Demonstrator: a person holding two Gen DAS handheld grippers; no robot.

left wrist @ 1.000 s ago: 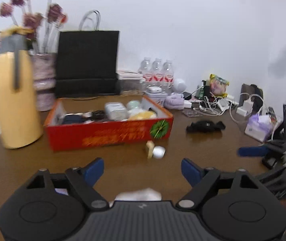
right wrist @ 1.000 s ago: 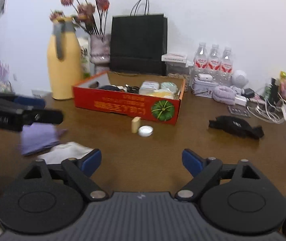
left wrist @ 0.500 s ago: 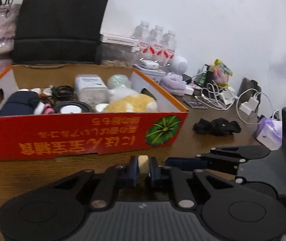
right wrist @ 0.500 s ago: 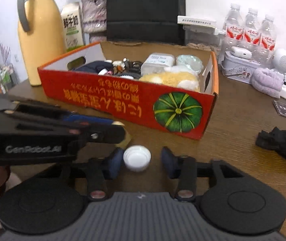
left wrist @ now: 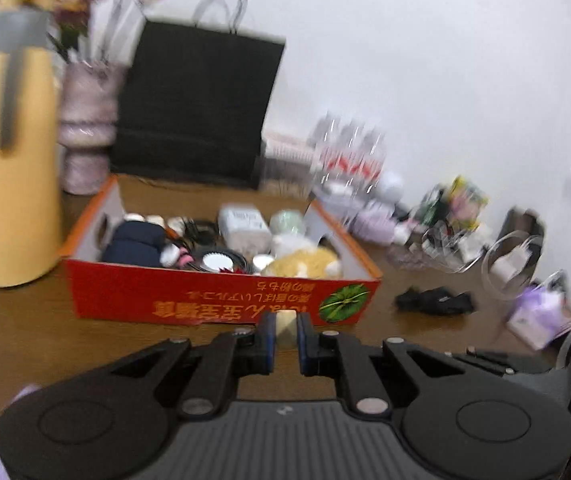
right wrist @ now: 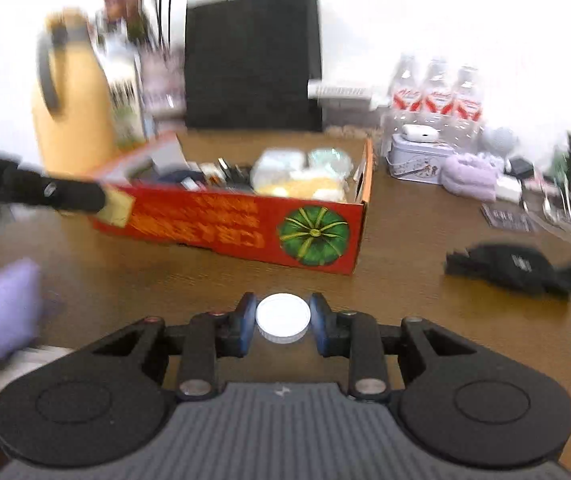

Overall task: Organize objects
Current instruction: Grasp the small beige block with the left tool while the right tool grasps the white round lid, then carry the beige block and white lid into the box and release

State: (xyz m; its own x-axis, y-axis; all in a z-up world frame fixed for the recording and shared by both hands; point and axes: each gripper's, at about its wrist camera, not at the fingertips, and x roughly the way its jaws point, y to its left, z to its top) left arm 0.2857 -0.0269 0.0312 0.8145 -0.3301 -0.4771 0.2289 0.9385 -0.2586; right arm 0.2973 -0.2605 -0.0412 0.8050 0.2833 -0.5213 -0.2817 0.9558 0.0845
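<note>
In the left wrist view a small cream block (left wrist: 285, 321) is clamped between the nearly closed fingers of the left gripper (left wrist: 285, 334), held level before the red box (left wrist: 221, 296) on the table (left wrist: 25, 328), while in the right wrist view a white round cap (right wrist: 283, 315) is pinched in the right gripper (right wrist: 283, 318), low over the table's near edge.

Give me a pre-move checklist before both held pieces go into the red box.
1. Left gripper shut on the beige block: ok.
2. Right gripper shut on the white cap: ok.
3. Block lifted off the table, seen from the right wrist camera at: ok.
4. Cap clear of the table: cannot tell.
5. Red box open on top: ok.
6. Free spot among the box contents: cannot tell, already crowded and blurred.
</note>
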